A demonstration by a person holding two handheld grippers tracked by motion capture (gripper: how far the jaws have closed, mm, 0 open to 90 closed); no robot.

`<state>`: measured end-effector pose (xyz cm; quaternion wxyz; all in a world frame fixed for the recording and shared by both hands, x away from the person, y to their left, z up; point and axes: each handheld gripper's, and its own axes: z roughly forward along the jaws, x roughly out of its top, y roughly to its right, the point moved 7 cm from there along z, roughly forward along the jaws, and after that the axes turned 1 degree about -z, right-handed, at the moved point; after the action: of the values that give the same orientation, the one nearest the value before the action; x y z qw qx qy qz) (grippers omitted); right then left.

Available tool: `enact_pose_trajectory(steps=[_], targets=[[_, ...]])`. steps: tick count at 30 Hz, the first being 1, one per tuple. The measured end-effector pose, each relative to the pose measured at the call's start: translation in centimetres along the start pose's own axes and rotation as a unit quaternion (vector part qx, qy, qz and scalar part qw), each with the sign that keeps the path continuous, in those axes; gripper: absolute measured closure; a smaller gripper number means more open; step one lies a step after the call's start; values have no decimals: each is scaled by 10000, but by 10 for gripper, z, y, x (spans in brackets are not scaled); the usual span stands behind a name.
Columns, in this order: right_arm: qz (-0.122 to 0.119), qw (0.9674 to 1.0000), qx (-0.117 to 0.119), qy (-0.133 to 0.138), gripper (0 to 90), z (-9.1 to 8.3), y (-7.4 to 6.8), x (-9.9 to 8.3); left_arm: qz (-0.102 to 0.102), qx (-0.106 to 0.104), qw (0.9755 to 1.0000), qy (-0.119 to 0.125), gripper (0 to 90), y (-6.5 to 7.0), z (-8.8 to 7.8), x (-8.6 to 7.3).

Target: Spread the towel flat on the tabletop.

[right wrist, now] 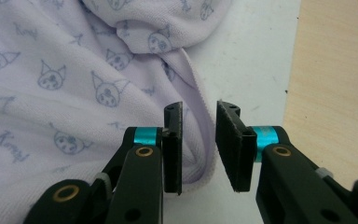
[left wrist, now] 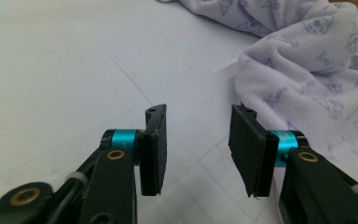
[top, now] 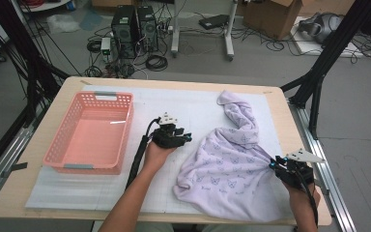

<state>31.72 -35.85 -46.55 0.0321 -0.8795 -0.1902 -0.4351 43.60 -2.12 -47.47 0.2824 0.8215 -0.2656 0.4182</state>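
A lilac towel (top: pixel 232 164) printed with small cat faces lies crumpled on the right half of the white mat (top: pixel 183 104). My left gripper (top: pixel 186 137) hovers just left of the towel, open, with nothing between its jaws (left wrist: pixel 198 140); the towel (left wrist: pixel 307 70) lies ahead and to their right. My right gripper (top: pixel 274 163) sits at the towel's right edge. In the right gripper view its jaws (right wrist: pixel 199 140) stand apart around the towel's hem (right wrist: pixel 200 116). A gap shows beside the right pad.
An empty pink plastic basket (top: pixel 105 95) stands on the left of the mat. The wooden table (top: pixel 58 106) ends close to the right gripper, with a metal rail (top: pixel 319 145) beyond it. Computers and cables lie on the floor behind.
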Motion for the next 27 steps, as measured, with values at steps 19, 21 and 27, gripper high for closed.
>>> enact_pose_trajectory(steps=[19, 21, 27], targets=[[6, 9999, 98, 81, 694, -1, 2, -1, 562, -572, 9932, -849, 415, 56, 65, 3], [18, 9999, 103, 101, 694, -1, 2, -1, 714, -634, 9916, -874, 477, 60, 65, 2], [24, 9998, 136, 113, 694, -2, 1, -2, 434, -375, 9958, -708, 793, 44, 45, 10]])
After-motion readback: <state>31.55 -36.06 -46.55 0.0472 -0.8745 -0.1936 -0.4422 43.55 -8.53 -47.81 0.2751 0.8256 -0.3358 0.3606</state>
